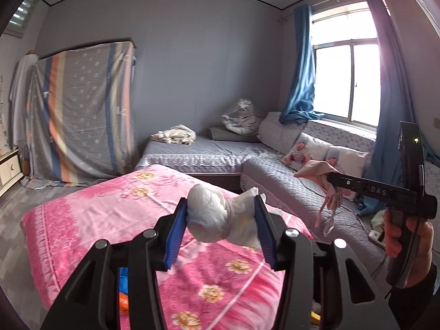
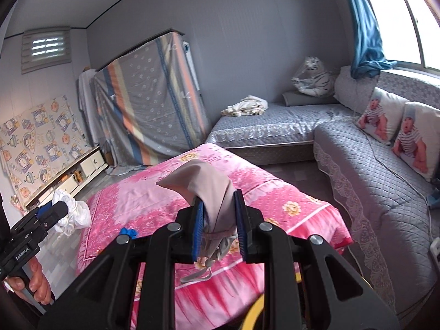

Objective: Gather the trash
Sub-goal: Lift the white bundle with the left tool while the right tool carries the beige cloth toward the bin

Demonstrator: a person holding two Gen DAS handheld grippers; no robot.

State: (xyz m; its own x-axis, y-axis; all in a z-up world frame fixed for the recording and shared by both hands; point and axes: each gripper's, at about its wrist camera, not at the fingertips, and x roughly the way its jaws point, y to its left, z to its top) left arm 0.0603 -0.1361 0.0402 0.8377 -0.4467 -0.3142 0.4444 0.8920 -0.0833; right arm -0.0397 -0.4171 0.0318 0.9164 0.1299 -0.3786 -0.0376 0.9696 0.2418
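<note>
Over the pink flowered bed, our left gripper squeezes a rolled white diaper; our right gripper pinches a beige cloth, both up high.

lit by daylight from the window, blown out to white with purple flare beside it. dimmer toward the far grey wall. strongly bowed by fisheye, black at corners. slightly blurred on the pink bedspread nearby.
</note>
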